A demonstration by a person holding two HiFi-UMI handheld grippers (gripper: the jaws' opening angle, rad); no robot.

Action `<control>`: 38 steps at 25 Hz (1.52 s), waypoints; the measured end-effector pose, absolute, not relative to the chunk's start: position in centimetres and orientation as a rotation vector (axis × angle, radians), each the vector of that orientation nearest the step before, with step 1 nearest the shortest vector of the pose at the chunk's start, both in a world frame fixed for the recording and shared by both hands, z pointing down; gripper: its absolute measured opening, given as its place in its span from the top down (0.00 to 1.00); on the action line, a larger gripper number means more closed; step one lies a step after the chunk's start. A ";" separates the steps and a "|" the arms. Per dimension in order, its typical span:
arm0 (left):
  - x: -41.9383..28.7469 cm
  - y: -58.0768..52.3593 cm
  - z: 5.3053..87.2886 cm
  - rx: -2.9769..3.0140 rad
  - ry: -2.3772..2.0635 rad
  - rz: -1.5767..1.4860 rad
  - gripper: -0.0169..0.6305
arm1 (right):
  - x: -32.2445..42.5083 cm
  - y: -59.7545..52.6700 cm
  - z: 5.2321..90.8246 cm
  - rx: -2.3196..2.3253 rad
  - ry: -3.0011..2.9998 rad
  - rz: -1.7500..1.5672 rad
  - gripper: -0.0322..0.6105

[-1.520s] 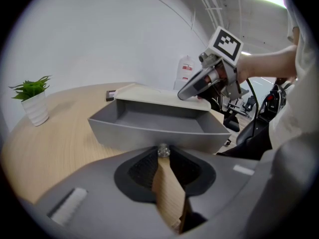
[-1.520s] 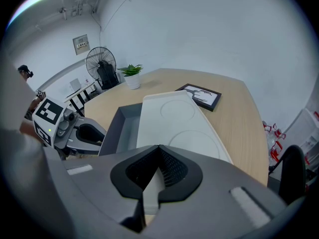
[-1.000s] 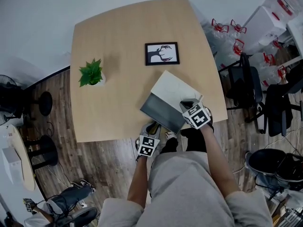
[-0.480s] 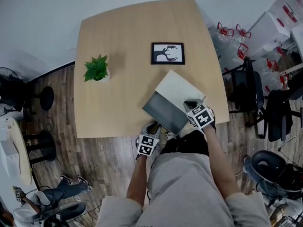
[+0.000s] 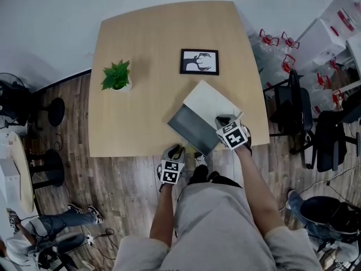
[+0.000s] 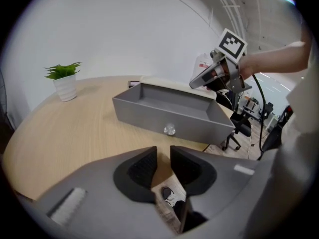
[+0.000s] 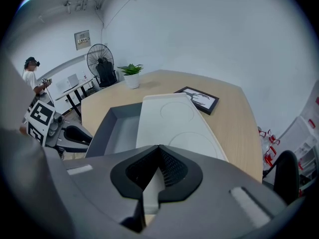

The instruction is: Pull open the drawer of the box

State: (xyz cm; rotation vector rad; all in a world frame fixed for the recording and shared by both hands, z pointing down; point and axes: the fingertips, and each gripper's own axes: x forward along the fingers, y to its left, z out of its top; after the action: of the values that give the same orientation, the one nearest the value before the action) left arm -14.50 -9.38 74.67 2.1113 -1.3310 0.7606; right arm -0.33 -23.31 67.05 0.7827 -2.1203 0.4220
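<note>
Drawer out, frame centre. Right gripper clamped on box edge; left gripper jaws slightly apart, empty, short of knob.

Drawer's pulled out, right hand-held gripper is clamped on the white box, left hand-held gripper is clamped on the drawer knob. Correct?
Not quite. The left hand-held gripper is off the knob: the left gripper view shows its jaws apart and empty, the knob ahead of them. The drawer is pulled out and the right hand-held gripper is clamped on the white box.
</note>
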 end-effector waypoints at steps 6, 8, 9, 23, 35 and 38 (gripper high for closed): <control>-15.5 -8.0 72.7 2.122 -1.401 0.774 0.76 | -1.0 -20.9 65.0 0.849 -2.197 0.408 0.95; -14.9 -8.7 70.7 2.144 -1.429 0.729 0.76 | -0.8 -19.8 64.1 0.881 -2.226 0.417 0.95; -14.6 -9.1 69.7 2.153 -1.444 0.709 0.76 | -0.6 -19.3 63.6 0.903 -2.244 0.416 0.95; -7.9 -7.4 60.7 2.251 -1.539 0.579 0.76 | 3.4 -9.8 58.6 1.162 -2.473 0.536 0.95; -6.0 -2.6 60.6 2.277 -1.573 0.559 0.87 | 4.6 -4.0 60.1 1.104 -2.520 0.570 0.95; -5.0 -2.3 60.6 2.294 -1.562 0.559 0.89 | 5.7 -3.6 60.1 1.116 -2.523 0.570 0.95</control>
State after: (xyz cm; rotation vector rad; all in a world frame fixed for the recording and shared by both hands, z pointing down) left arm -5.00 -2.26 60.59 2.2940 -1.5620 0.5587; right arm 5.66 -3.57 60.09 1.1156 -2.5235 0.5697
